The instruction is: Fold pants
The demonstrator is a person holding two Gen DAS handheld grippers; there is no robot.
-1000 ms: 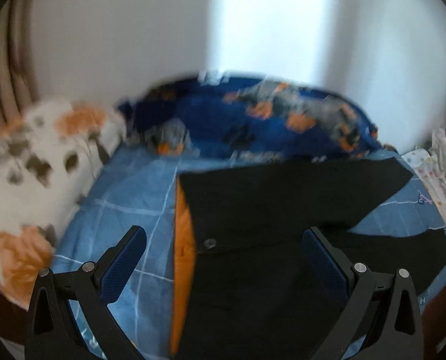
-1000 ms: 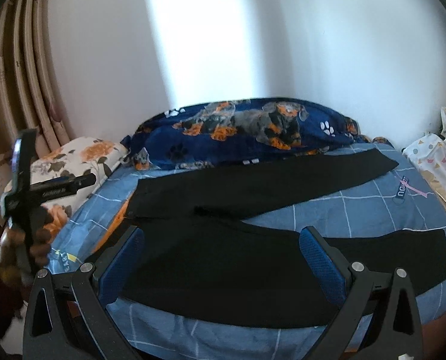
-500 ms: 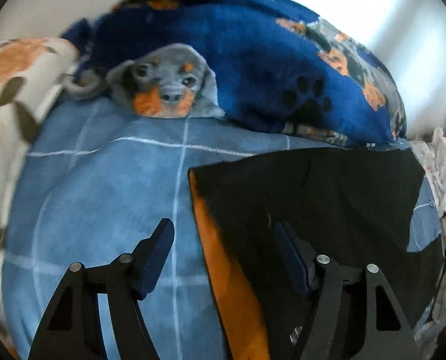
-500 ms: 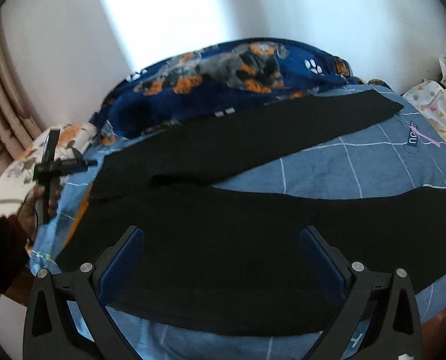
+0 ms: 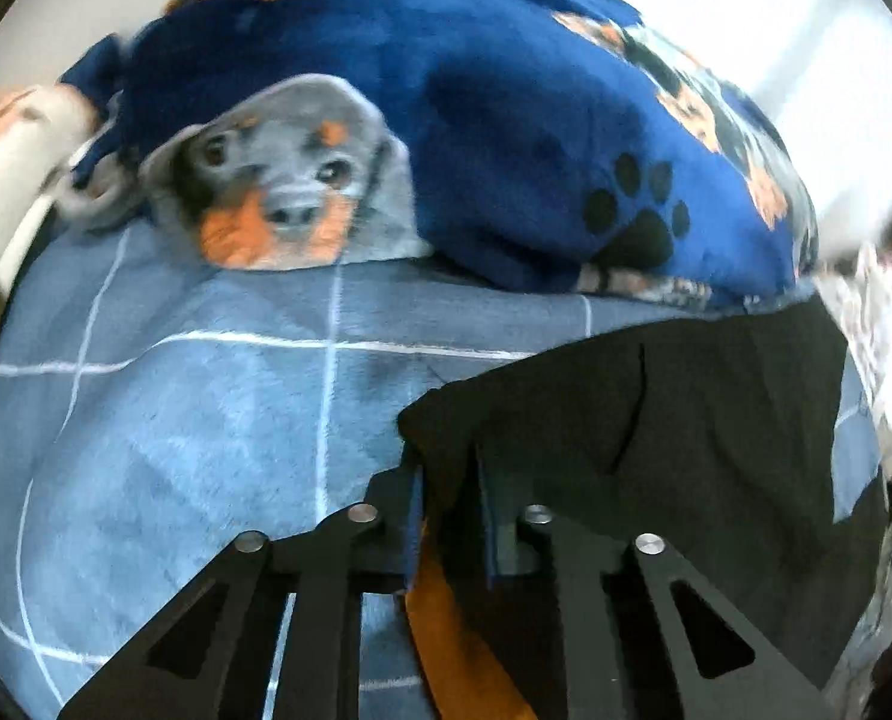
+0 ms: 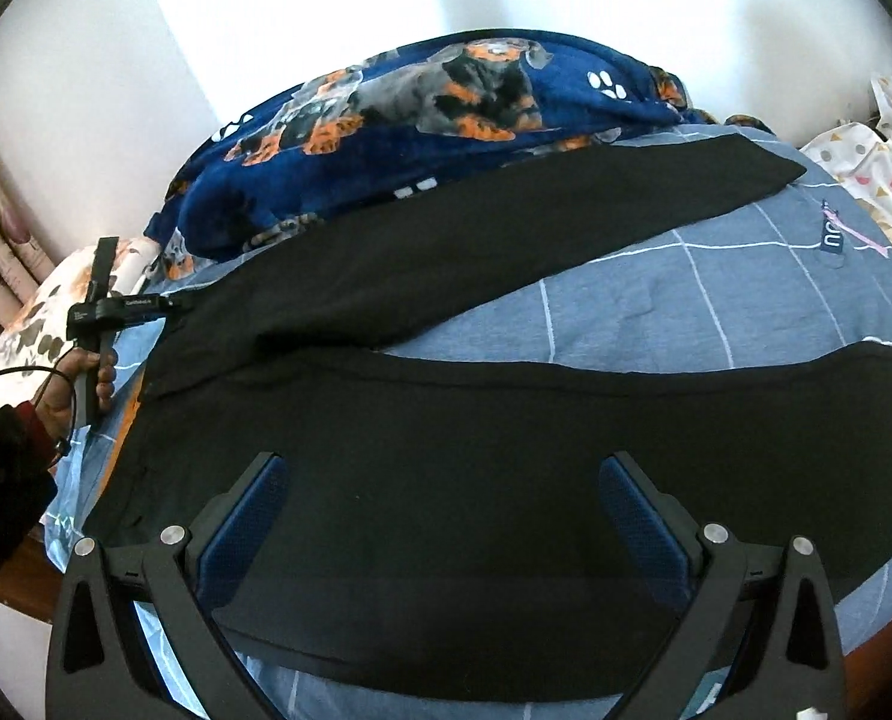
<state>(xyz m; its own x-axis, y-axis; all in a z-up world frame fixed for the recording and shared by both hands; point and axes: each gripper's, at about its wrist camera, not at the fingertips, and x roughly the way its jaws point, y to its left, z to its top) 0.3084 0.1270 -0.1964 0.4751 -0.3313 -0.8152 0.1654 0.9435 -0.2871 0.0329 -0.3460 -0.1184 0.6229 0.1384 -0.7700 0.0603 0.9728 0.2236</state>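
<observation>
Black pants (image 6: 446,414) lie spread on the bed, legs running right in a V, the waist at the left. In the left wrist view the far waist corner (image 5: 566,414) shows an orange lining (image 5: 446,630). My left gripper (image 5: 446,468) is shut on that corner, the cloth bunched between its pads. The right wrist view shows the same left gripper (image 6: 183,304) at the waist, held by a hand (image 6: 74,384). My right gripper (image 6: 443,471) hangs open just above the near leg, close to the seat, with nothing pinched.
The bed carries a blue checked sheet (image 6: 686,288). A dark blue dog-print blanket (image 5: 506,120) is heaped along the white wall behind the pants. A floral pillow (image 6: 32,324) lies at the left and a pale patterned cloth (image 6: 884,150) at the right edge.
My left gripper dropped onto the waist's far corner and closed from wide open onto the cloth. The right gripper sank closer to the near leg and stayed open.
</observation>
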